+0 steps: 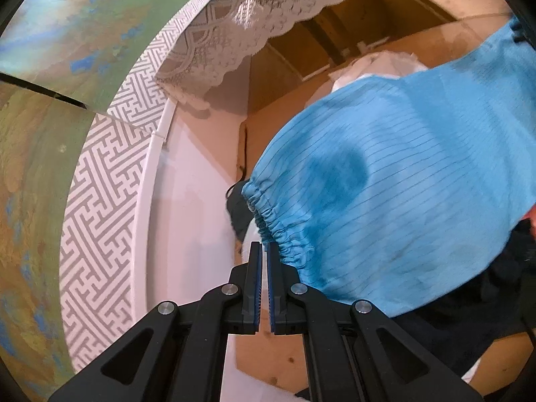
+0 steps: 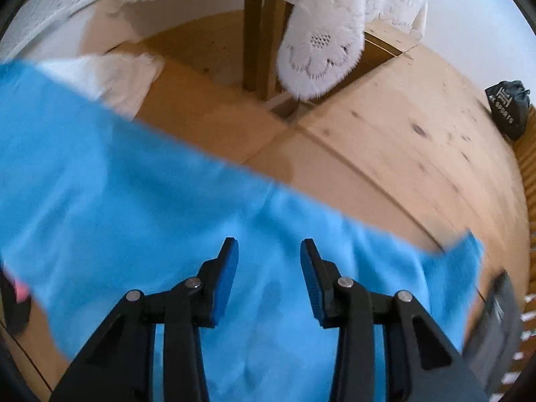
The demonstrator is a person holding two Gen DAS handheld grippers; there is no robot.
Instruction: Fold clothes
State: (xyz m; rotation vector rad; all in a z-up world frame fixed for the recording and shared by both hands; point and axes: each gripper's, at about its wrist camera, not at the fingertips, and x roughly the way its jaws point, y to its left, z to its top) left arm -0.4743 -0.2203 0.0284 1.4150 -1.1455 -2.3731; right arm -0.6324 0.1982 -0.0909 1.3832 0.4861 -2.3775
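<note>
A light blue pinstriped garment (image 1: 395,181) with an elastic gathered hem hangs lifted in the left wrist view. My left gripper (image 1: 264,251) is shut on the hem's gathered edge. In the right wrist view the same blue garment (image 2: 134,207) spreads, blurred, over the wooden floor. My right gripper (image 2: 269,251) is open just above the cloth, holding nothing. A dark garment (image 1: 452,301) lies under the blue one at the right.
Wooden floor boards (image 2: 385,154) fill the right wrist view. A white lace tablecloth (image 2: 321,57) hangs over a wooden table leg (image 2: 264,33). A black bag (image 2: 509,110) sits far right. A patterned wall (image 1: 97,201) and a white garment (image 1: 378,67) show in the left wrist view.
</note>
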